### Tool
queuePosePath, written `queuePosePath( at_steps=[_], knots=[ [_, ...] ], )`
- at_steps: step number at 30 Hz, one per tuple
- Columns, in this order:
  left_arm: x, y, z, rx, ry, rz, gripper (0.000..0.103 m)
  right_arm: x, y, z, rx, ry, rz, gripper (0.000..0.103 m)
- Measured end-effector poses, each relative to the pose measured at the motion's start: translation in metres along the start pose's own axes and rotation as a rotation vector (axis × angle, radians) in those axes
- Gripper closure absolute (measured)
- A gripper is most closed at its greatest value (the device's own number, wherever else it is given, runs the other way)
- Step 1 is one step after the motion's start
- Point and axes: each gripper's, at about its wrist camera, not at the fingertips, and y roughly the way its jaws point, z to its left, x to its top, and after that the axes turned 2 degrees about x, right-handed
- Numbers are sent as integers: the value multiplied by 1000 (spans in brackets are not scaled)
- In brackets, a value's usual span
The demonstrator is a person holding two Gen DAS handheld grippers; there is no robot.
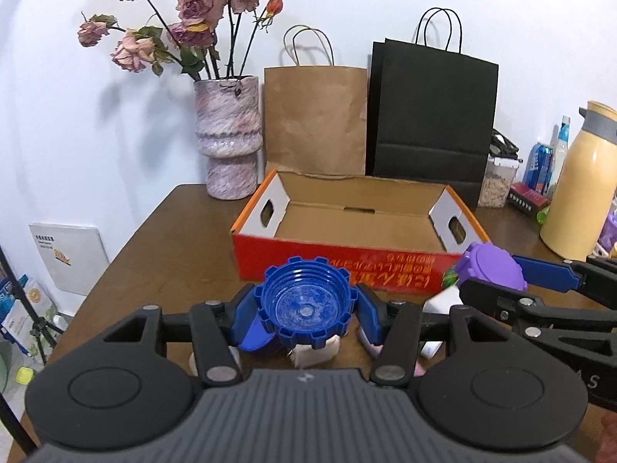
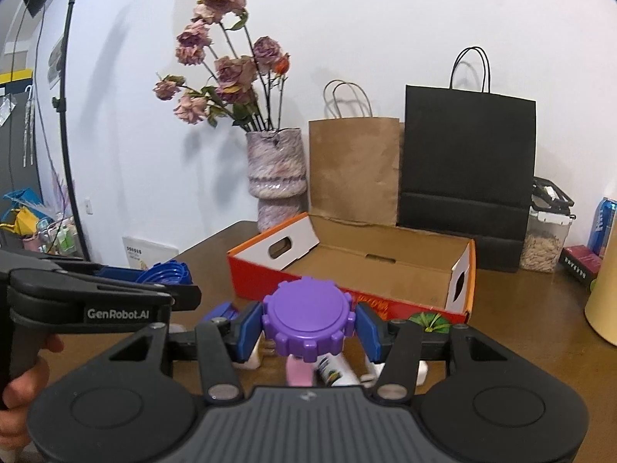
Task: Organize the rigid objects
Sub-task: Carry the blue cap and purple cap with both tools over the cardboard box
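Blue cap (image 1: 306,305) pinched level, purple cap (image 2: 308,320) alongside

- The left wrist view is taken from just behind the left gripper (image 1: 307,310), faced slightly downward across the table (image 1: 169,239) toward the wall.
- The right wrist view is taken likewise from behind the right gripper (image 2: 308,324).
- The cardboard box (image 1: 347,258), vase (image 1: 227,135) and paper bags (image 1: 316,119) are shared by both views.
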Motion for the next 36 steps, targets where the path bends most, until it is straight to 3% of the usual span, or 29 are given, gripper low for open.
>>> queuePosePath(
  at_steps=[16,36],
  knots=[
    [41,57,-22,28,-29,-22,47,35,46,-42,-18,-1,-37,51],
    [84,140,-39,68,-15,-24,47,62,122,-89,-46,3,16,51]
  ],
)
